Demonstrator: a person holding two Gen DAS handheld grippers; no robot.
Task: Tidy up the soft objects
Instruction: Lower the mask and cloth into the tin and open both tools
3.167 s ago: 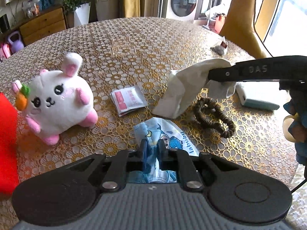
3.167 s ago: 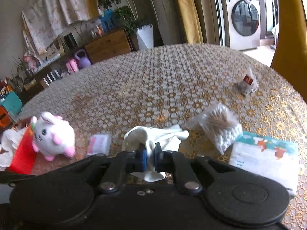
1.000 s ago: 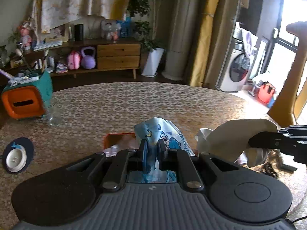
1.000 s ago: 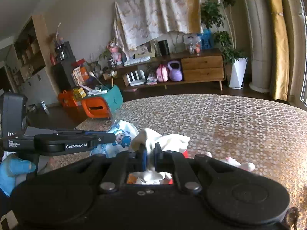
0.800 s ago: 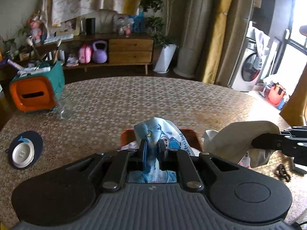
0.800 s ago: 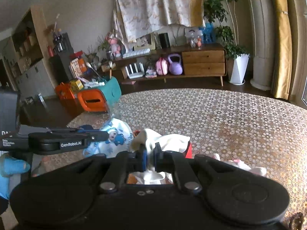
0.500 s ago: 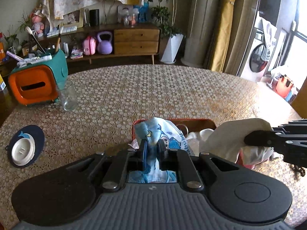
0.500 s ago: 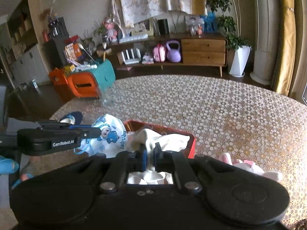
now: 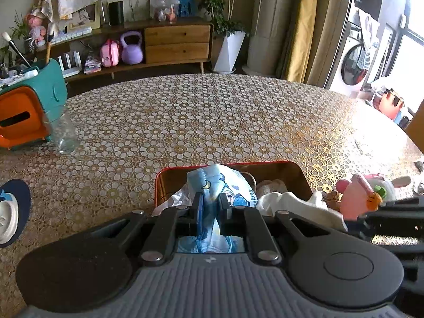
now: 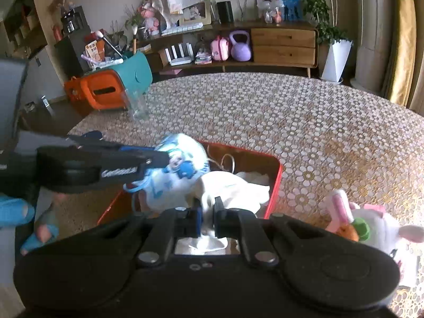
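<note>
My left gripper point(image 9: 210, 208) is shut on a blue and white cartoon-printed face mask point(image 9: 233, 189) and holds it over the near end of a red box point(image 9: 169, 175). My right gripper point(image 10: 208, 210) is shut on a white cloth point(image 10: 233, 188) that drapes into the same red box point(image 10: 275, 185). The mask also shows in the right wrist view point(image 10: 182, 164), pinched by the left gripper point(image 10: 159, 159). The cloth shows in the left wrist view point(image 9: 296, 204). More white fabric lies inside the box. A white and pink plush bunny point(image 10: 371, 228) lies right of the box.
A clear glass point(image 9: 62, 135) and an orange and teal tissue holder point(image 9: 23, 116) stand at the table's far left. A dark blue coaster with a white lid point(image 9: 10, 212) lies at the left edge. The table has a gold floral lace cover point(image 9: 212, 116).
Both grippers have carried the mask and the cloth from the right part of the table to the red box and lowered them over it. The cloth now hangs into the box.
</note>
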